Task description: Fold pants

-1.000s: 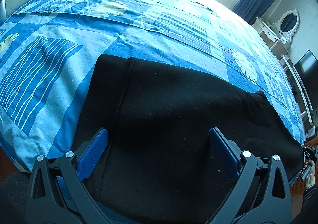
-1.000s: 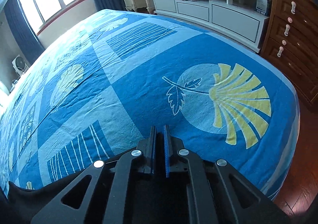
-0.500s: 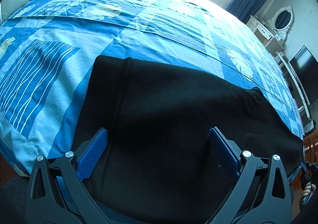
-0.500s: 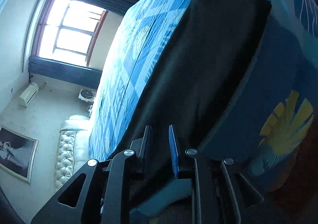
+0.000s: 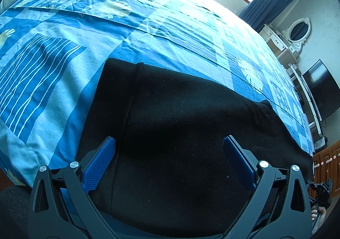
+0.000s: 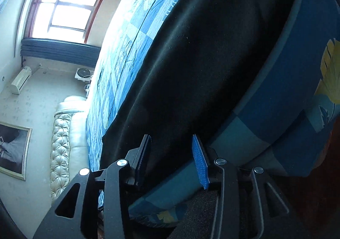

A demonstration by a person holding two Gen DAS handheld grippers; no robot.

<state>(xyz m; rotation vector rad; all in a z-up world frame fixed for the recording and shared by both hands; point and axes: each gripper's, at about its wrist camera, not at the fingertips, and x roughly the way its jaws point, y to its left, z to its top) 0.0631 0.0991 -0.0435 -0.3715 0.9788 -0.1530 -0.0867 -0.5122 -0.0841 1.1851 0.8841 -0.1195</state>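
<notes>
The black pants (image 5: 191,132) lie flat along the bed's (image 5: 63,52) near edge, bare bedspread stretching toward 12 o'clock. The left gripper (image 5: 169,154) hangs wide over them. The right gripper (image 6: 172,149) is opening, pants edge between its jaws.

One pair of black pants (image 5: 180,132), one bedspread (image 5: 63,52), two tools (image 5: 170,154).

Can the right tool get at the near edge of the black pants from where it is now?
Probably yes. The right tool is opening, with its fingers either side of the pants edge hanging toward the side of the bed. Nothing blocks it; only cloth lies between the fingers.
</notes>
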